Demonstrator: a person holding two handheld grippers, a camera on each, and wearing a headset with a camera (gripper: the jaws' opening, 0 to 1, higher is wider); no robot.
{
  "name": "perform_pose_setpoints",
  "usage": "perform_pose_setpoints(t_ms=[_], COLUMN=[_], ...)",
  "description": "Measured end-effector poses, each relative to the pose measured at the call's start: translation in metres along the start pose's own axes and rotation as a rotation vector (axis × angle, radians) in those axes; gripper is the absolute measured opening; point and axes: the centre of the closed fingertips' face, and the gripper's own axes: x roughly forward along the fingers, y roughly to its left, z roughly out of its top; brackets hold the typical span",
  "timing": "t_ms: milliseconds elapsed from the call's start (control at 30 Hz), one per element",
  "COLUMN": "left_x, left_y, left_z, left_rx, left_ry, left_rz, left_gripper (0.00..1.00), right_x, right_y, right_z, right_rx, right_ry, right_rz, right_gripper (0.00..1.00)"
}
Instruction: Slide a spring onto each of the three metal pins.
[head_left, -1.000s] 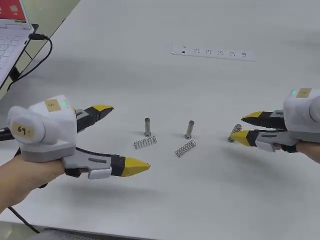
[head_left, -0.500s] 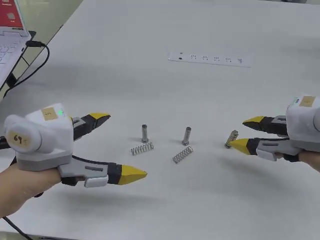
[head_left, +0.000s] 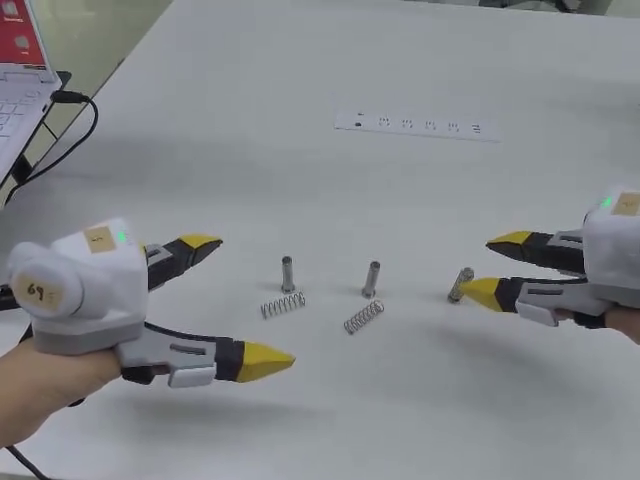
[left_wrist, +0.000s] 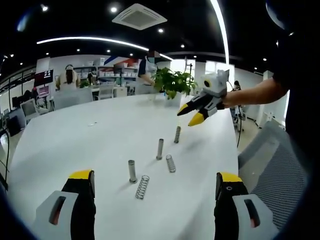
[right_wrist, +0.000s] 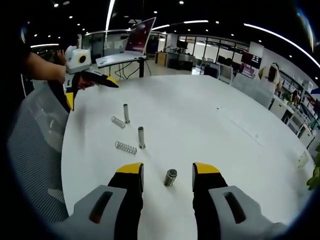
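White table (head_left: 420, 70), left tool (head_left: 252, 300) level, jaws spread

"How do the grippers look?"

"The left gripper (head_left: 235, 300) has a rounded white body, a grey shell and black jaws with yellow tips. A tan sticker (head_left: 40, 291) on it reads '69', and a green light (head_left: 121, 237) shines on top."

"And the right gripper (head_left: 492, 265)?"

"Same colours, with a tan label (head_left: 628, 204). The person wears a dark sleeve (left_wrist: 287, 70)."

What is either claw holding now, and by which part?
Nothing. Both the left claw and right claw are open; the spring-covered pin sits by the right claw's tips, ungripped.
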Motion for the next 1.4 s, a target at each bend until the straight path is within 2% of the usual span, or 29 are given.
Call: perform_pose_setpoints(t_ms=[133,300,633,867,933,967,1133,1233,1300,1400], left_x=[0.0,-0.001,-0.003,-0.002,-0.002,-0.003,-0.005,-0.006,-0.007,-0.008], left_y=[-0.001,-0.001,0.001,0.003,0.003,0.003,0.003,0.003,0.003,0.002], left_z=[-0.001,0.0,0.0,0.001,0.001,0.001,-0.003,-0.005,-0.006,-0.007], left_rx=[0.001,0.003,0.004,0.006,0.003,0.004,0.004,0.0,0.0,-0.003], left_ry=[0.003,0.001,-0.002,-0.004,-0.006,-0.006,-0.002,0.003,0.005,0.006], left_rz=[0.0,-0.002,0.004,0.003,0.006,0.008,0.012,0.015,0.015,0.014], left_gripper=[0.98,0.98,0.98,0.98,0.98,0.98,0.98,0.98,0.98,0.98], right_x=[-0.002,-0.005,0.001,0.005,0.006,0.007,0.012,0.019,0.021,0.029], right_y=[0.002,0.014,0.04,0.057,0.056,0.062,0.083,0.092,0.101,0.106], right_z=[0.01,0.032,0.049,0.058,0.061,0.06,0.057,0.049,0.046,0.039], right_rx=[-0.011,-0.014,-0.101,-0.186,-0.261,-0.308,-0.341,-0.382,-0.426,-0.488], right_ry=[-0.018,-0.077,-0.087,-0.084,-0.085,-0.077,-0.063,-0.033,-0.028,0.018], right_rz=[0.004,0.036,0.1,0.146,0.124,0.141,0.198,0.236,0.286,0.309], right_gripper=[0.38,0.36,0.34,0.31,0.31,0.31,0.28,0.27,0.26,0.24])
